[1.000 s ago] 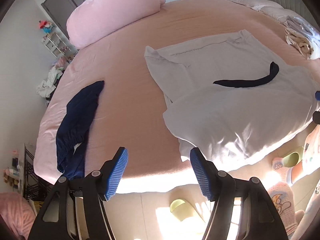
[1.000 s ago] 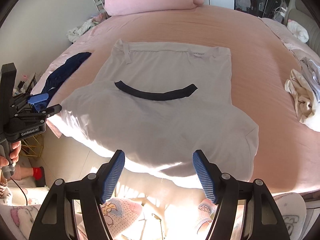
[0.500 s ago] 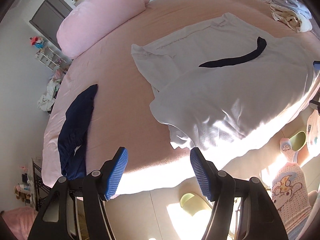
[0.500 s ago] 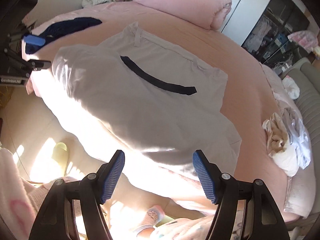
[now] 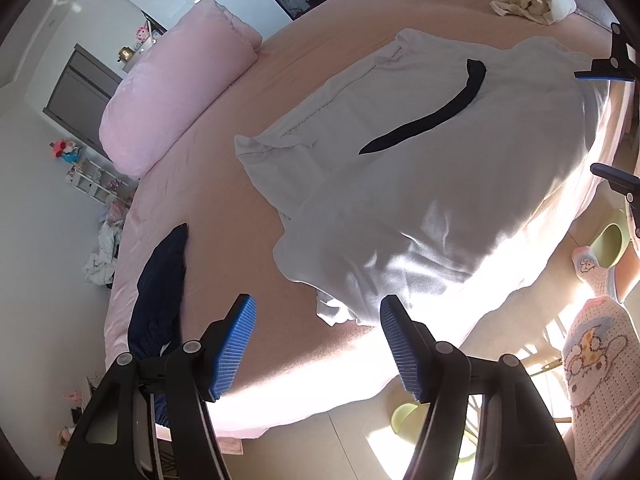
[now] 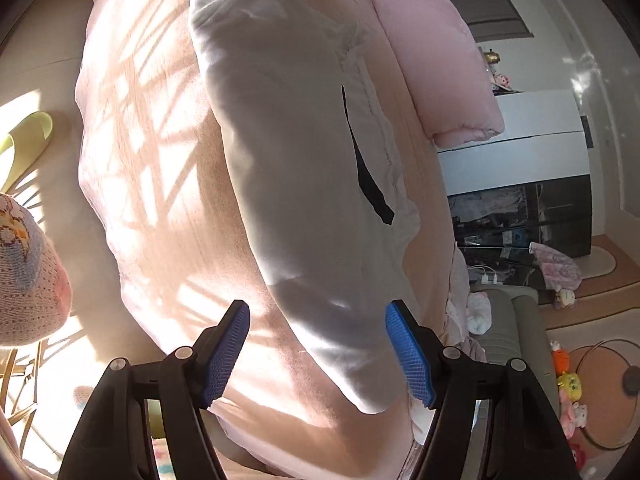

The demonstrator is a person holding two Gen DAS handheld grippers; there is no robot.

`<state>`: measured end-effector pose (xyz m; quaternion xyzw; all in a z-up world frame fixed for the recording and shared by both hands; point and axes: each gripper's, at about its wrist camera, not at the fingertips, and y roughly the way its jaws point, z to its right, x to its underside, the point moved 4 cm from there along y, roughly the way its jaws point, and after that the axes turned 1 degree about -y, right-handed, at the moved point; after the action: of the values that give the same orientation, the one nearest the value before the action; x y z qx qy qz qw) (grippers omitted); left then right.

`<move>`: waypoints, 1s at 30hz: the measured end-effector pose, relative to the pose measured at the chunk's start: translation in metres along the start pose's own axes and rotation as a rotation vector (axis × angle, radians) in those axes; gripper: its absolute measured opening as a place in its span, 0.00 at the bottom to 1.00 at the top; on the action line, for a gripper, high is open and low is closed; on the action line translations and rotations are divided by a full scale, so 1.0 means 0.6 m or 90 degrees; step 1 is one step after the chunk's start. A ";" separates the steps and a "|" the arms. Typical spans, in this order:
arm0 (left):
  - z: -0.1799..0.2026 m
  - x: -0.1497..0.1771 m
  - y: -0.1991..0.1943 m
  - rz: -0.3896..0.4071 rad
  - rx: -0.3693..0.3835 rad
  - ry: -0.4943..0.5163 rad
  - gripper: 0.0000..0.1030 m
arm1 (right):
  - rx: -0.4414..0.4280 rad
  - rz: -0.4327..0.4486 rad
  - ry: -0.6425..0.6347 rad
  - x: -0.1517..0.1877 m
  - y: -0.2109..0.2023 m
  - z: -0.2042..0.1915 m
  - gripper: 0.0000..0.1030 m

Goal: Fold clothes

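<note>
The bed (image 5: 240, 208), under a smooth, matte pink sheet, carried everything, its near edge lit hard by sun. Across that near edge lay the grey garment (image 5: 420, 184), a soft, thick knit spread broad and mostly flat, probably laid out so its sides could be taken from the edge; its near hem spilled slightly over the bed's edge and bunched in soft wrinkles at its near left corner. A narrow black band (image 5: 432, 114) curved across its middle, seemingly a collar trim. It lay either spread for folding or part-folded; which, could not be judged. By the far edge sat a plump pink bolster (image 5: 176, 84), quilted and rounded. Along the left edge lay a dark navy garment (image 5: 164, 276), crumpled lengthwise, likely set aside. A cream bundle (image 5: 528, 0) sat heaped at the far right corner.

The left tool (image 5: 316, 344) hovered with its ribbed blue pads apart, holding nothing, just short of the grey garment's near left corner. The right tool (image 6: 318, 350) likewise stood apart and empty over its right end.
</note>
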<state>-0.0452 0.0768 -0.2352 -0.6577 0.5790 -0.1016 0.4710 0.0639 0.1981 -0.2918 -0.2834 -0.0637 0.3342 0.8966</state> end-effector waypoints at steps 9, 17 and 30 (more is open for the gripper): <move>0.042 -0.005 -0.007 0.046 -0.068 0.126 0.61 | 0.068 0.011 -0.069 -0.001 0.020 -0.005 0.68; 0.103 0.006 -0.014 0.130 -0.158 0.255 0.63 | 0.090 0.005 -0.092 -0.003 0.038 -0.004 0.68; 0.158 0.016 0.010 0.123 -0.147 0.340 0.64 | 0.069 0.008 -0.071 -0.011 0.040 0.003 0.73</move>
<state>0.0181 0.1169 -0.2946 -0.5990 0.7498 -0.1591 0.2318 0.0448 0.2098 -0.3032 -0.2157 -0.0937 0.3583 0.9035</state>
